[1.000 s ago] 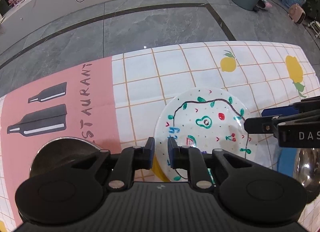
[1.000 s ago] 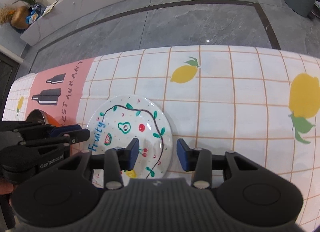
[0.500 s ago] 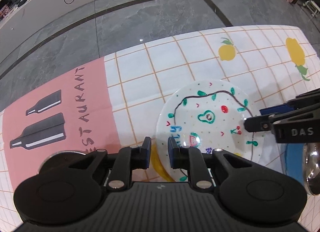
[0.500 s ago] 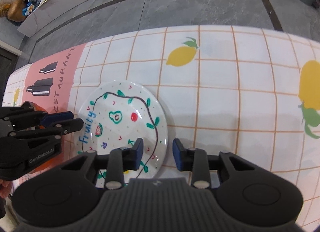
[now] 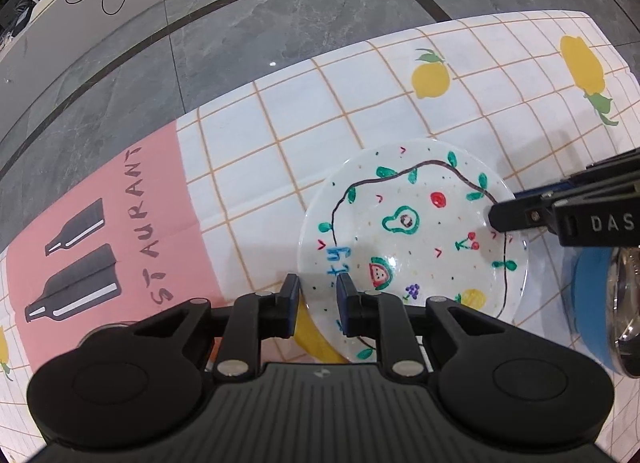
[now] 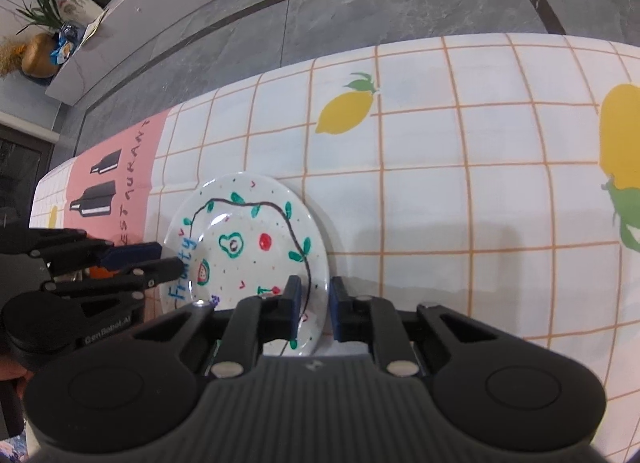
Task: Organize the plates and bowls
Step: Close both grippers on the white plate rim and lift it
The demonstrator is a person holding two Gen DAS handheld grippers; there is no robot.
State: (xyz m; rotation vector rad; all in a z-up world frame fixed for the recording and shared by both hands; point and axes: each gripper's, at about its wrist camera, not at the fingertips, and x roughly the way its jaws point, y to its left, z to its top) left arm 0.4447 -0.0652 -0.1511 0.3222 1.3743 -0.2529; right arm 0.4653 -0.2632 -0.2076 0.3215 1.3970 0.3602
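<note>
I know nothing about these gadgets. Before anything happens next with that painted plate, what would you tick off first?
1. Left tool has the plate rim between its fingers: ok.
2. Right tool is at the opposite rim, jaws closing with the rim between them: ok.
3. Right tool's pads already press firmly on the rim: cannot tell.
4. Plate carries nothing that could slide off: ok.
5. Blue bowl close beside the plate is out of the way: cannot tell.
</note>
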